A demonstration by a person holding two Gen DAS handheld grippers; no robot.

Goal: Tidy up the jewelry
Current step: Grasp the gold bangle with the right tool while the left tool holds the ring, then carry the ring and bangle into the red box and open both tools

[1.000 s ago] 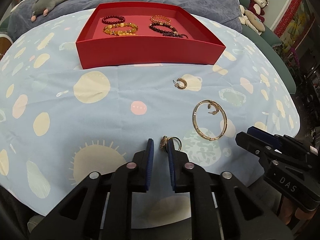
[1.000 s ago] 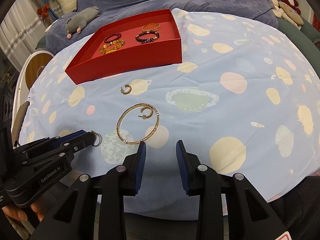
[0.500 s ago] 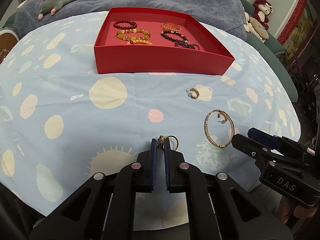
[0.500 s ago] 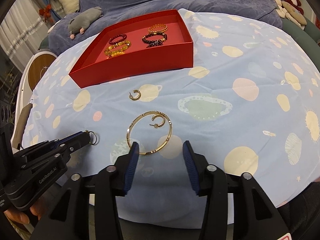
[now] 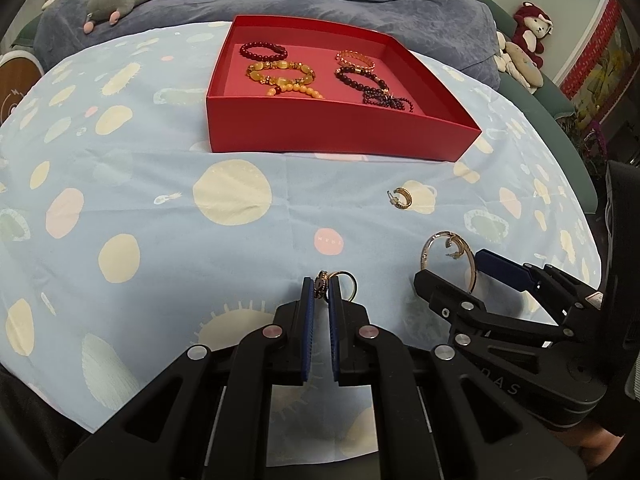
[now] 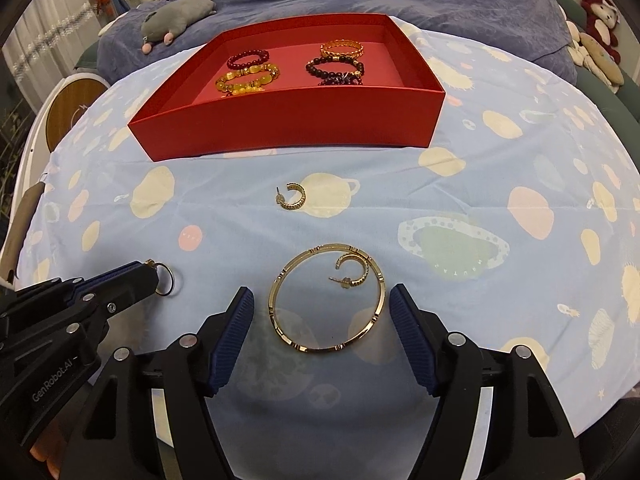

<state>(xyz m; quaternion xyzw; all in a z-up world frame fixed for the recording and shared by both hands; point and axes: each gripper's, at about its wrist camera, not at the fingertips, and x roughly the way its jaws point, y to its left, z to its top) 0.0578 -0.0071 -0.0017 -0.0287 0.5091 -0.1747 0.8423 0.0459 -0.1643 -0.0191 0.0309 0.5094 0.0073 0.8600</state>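
Gold bangle [image 6: 326, 299] lies flat between the right gripper [image 6: 322, 314]'s fingers, which just spread wide, not touching it; left gripper [image 5: 321, 294]'s fingers pinch a ring [image 5: 345, 285].

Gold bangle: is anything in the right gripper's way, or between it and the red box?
The right gripper straddles the gold bangle, but a hoop earring lies inside it. Toward the red box, only a second earring lies on the cloth.

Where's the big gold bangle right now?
In the right wrist view the gold bangle lies flat on the tablecloth, between the open right gripper's fingers, with a hoop earring inside it.
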